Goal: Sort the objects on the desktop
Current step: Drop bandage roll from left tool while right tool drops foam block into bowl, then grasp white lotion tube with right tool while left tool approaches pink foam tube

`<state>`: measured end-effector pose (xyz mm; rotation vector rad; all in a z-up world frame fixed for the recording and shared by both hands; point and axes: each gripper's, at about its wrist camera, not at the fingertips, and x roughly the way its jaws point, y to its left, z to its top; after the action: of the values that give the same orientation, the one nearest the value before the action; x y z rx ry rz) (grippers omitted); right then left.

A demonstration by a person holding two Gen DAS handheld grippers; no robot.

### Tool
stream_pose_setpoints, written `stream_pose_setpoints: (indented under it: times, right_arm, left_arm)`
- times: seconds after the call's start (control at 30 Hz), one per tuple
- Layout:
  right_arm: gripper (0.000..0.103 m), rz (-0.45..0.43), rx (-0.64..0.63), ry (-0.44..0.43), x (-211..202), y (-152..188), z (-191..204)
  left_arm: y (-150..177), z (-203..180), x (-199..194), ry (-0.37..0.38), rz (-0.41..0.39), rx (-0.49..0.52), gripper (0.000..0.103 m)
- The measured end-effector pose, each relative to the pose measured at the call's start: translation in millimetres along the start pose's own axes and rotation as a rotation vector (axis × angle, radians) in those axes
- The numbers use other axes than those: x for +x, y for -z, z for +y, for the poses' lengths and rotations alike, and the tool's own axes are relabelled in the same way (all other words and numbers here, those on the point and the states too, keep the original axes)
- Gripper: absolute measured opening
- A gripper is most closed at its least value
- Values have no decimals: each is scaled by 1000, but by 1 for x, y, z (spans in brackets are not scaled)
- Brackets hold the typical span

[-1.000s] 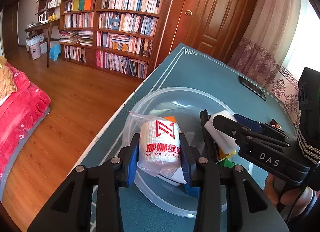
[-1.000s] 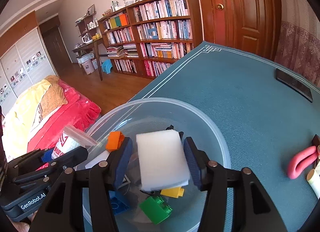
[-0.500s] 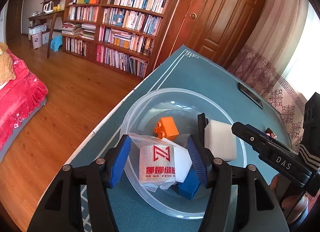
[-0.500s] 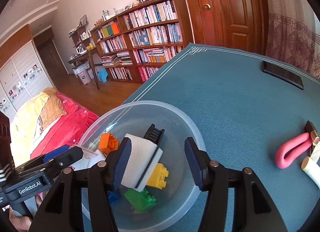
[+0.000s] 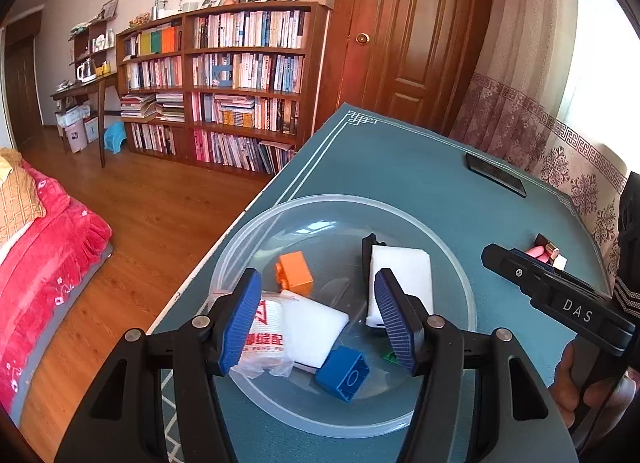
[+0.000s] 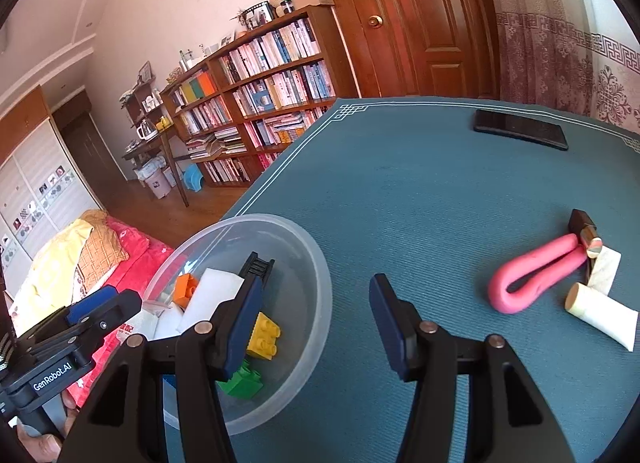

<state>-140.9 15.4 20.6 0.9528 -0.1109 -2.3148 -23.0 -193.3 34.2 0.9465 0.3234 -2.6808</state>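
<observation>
Blue ribbed pads line both claws, and both stand spread with nothing pinched between them. The left gripper (image 5: pixel 318 321) hangs over the near side of the clear plastic bowl (image 5: pixel 460 275); its jaws have just been opening, and the bagged roll with red print (image 5: pixel 264 337) lies in the bowl behind the left pad, partly covered by it, not pressed from either side. Beside the roll sit a white pad (image 5: pixel 316 323), a blue brick (image 5: pixel 344 373) and an orange brick (image 5: pixel 295 273), while the white eraser with a black bristled back (image 5: pixel 400 279) leans on edge farther right, its lower end hidden by the right pad. Only a green sliver shows past that pad there; from the other camera it reads as a green brick (image 6: pixel 242 381) next to a yellow brick (image 6: pixel 264 337). The right gripper (image 6: pixel 316 323) hovers with its left finger over the bowl's edge and its right finger over the bare teal table mat (image 6: pixel 420 191), clear of everything. Well to the right on the mat lie a pink looped object (image 6: pixel 536 277), a dark lipstick-like tube (image 6: pixel 584 229) touching its ends, and two white tubes (image 6: pixel 604 317), one of them largely hidden behind the others. A dark phone (image 6: pixel 520 129) lies near the far edge. A hand (image 5: pixel 568 383) on the right gripper's handle is cut off at the frame's edge, and how the bowl's contents stack beneath the white pad cannot be made out.
</observation>
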Motion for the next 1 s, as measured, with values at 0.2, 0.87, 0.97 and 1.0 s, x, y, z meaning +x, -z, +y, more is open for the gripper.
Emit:
stream_pose_setpoints:
  times: [0.2, 0.87, 0.97, 1.0]
  right_arm:
    - [62, -35, 27, 60, -23, 7, -33]
    - [63, -84, 160, 270, -73, 10, -182]
    - [63, -46, 137, 235, -62, 9, -187]
    - [63, -34, 118, 224, -58, 10, -186]
  left_arm:
    - [1, -33, 7, 24, 19, 29, 62]
    - [4, -165, 40, 230, 93, 178, 62]
    - [3, -174, 45, 219, 100, 193, 62]
    - [3, -176, 47, 216, 106, 193, 62]
